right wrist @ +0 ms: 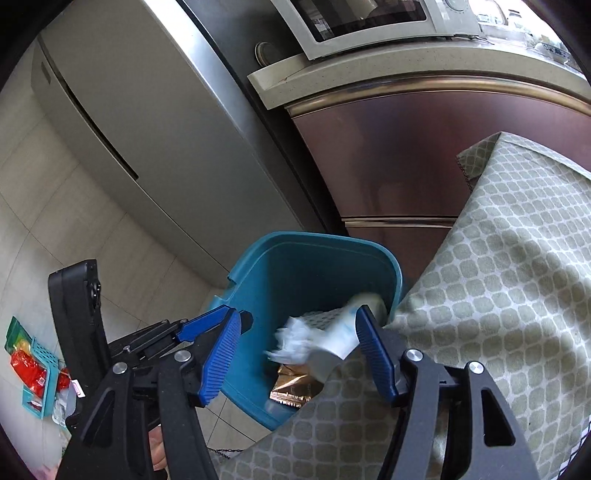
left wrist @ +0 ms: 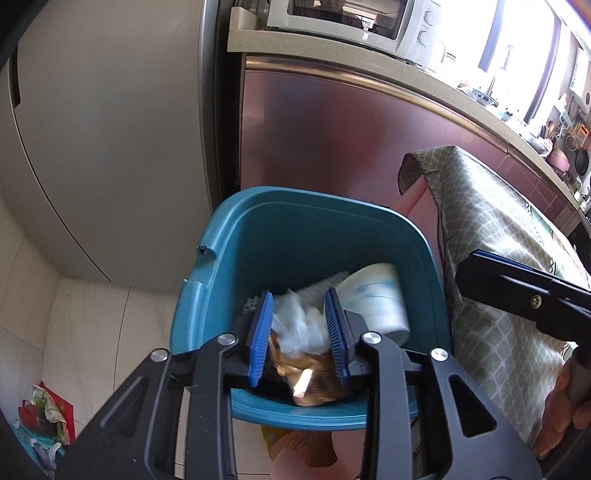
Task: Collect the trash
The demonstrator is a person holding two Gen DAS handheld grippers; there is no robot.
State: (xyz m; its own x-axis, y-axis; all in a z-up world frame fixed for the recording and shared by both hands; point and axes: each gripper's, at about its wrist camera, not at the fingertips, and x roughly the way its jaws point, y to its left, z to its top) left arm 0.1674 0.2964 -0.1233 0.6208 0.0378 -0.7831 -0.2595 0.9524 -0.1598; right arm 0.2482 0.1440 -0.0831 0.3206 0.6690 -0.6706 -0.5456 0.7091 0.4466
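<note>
Kitchen floor by fridge (left wrist: 92, 147), teal bin (left wrist: 314, 229) holding tissues (left wrist: 303, 325), left tool (left wrist: 299, 338) and right tool (right wrist: 299, 354) both parted, empty

A tall grey fridge (left wrist: 92, 140) stands on a pale tiled floor (right wrist: 44, 206). Beside it runs a reddish cabinet (left wrist: 332, 133) under a speckled counter (left wrist: 369, 62), with a white microwave (left wrist: 347, 18) on top. A green-patterned cloth (right wrist: 517, 258) drapes a table edge. Far down the counter, dishes (left wrist: 484, 96) and pots (left wrist: 581, 160) crowd together. A teal basket (right wrist: 46, 373) holding red packets (right wrist: 29, 369) lies on the floor.
</note>
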